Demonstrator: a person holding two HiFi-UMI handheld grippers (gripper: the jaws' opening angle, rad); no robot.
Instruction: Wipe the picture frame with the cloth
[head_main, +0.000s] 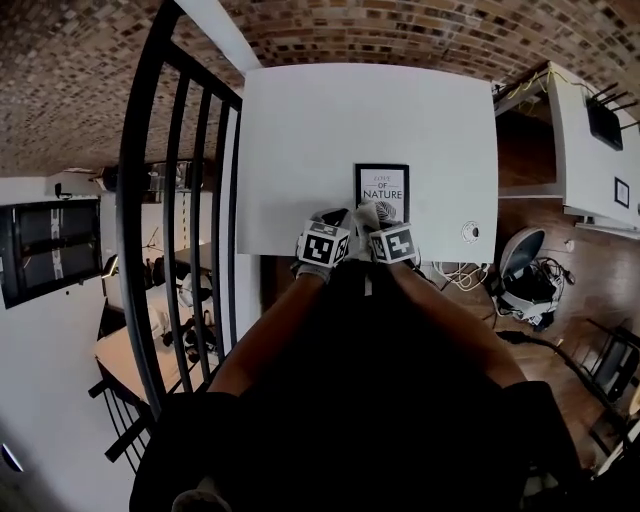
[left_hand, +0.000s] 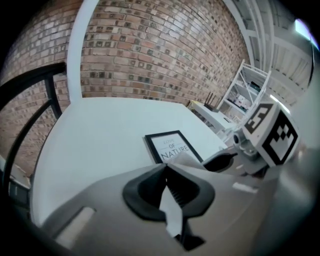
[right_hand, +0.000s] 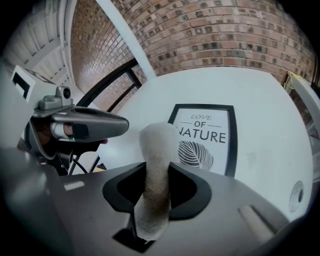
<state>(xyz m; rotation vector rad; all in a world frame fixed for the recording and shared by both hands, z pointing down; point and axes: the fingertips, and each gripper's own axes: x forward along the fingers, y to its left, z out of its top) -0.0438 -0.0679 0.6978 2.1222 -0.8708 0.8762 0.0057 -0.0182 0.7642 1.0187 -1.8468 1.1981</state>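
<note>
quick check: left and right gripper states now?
Left hand-held gripper: closed on a thin pale strip, apparently the cloth edge.
Right hand-held gripper: closed on the cloth.

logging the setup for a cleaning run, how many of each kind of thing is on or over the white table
picture frame: 1
cloth: 1
grippers: 2 (left gripper, right gripper, both shut on the cloth)
round fitting: 1
total: 5
</note>
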